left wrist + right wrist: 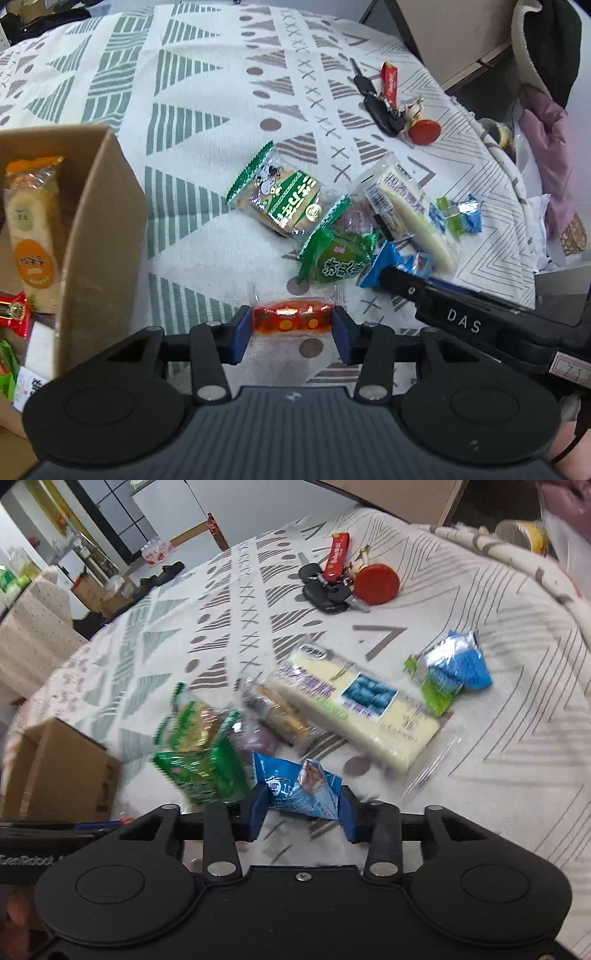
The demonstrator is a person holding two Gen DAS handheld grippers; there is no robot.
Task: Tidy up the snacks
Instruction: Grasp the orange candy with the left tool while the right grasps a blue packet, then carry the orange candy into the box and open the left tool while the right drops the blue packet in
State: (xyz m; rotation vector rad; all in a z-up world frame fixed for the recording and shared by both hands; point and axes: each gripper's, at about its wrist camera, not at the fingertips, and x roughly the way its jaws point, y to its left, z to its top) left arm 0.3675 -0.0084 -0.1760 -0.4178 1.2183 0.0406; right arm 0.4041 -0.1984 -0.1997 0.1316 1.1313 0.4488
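R gripper (303,812): blue pads either side of a blue snack packet (303,788), touching it. Green packet (207,775) just beside it on the L, blurred. Long pale bar (354,709) lies mid-tablecloth (498,738). Keys (328,590) w/ red tag near far edge. Cardboard box (62,771) at L edge.

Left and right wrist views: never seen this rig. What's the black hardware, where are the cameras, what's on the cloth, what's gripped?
No robot arm: a person holds two hand grippers, each with a fisheye camera looking along its blue-padded fingers. The left gripper is shut on a red-orange wrapped snack. The right gripper brackets a blue foil snack packet; whether it pinches it is unclear. On the patterned tablecloth lie more snacks, including a long white bar in clear wrap, plus a bunch of black keys. The brown cardboard box already holds snacks.
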